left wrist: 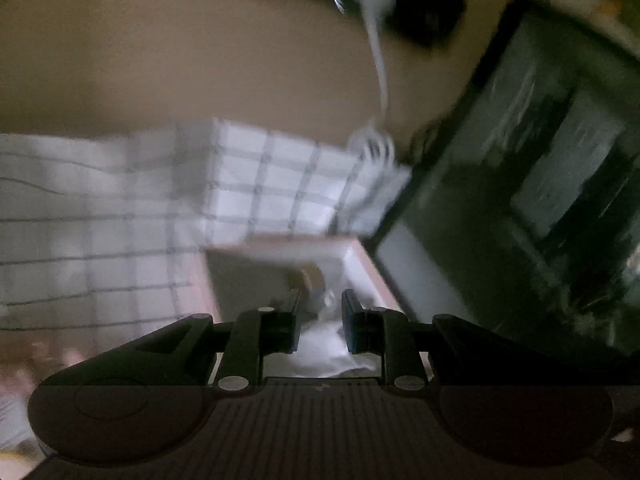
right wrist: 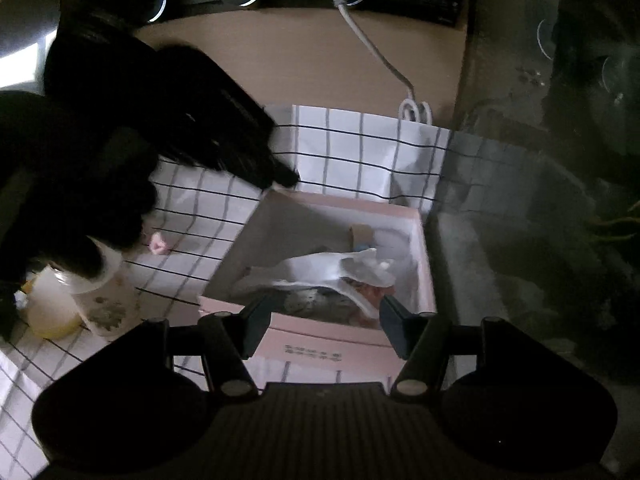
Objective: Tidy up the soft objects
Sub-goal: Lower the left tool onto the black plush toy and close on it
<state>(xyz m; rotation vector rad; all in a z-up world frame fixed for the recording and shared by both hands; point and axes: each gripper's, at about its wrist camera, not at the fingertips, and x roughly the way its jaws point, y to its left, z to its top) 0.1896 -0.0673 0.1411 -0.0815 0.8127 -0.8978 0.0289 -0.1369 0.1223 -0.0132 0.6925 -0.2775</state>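
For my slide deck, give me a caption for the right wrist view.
Open right tool poised over a pink box holding white soft items on a checked cloth.

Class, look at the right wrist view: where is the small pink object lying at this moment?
The small pink object lies left of centre on the checked cloth, outside the pink box, between the box's left wall and the pale cup.

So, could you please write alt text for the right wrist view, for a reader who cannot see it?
The open right gripper hovers over an open pink cardboard box holding crumpled white cloth. The box sits on a white tablecloth with a black grid; the dark left gripper reaches toward its far corner, and a white patterned cup stands at left.
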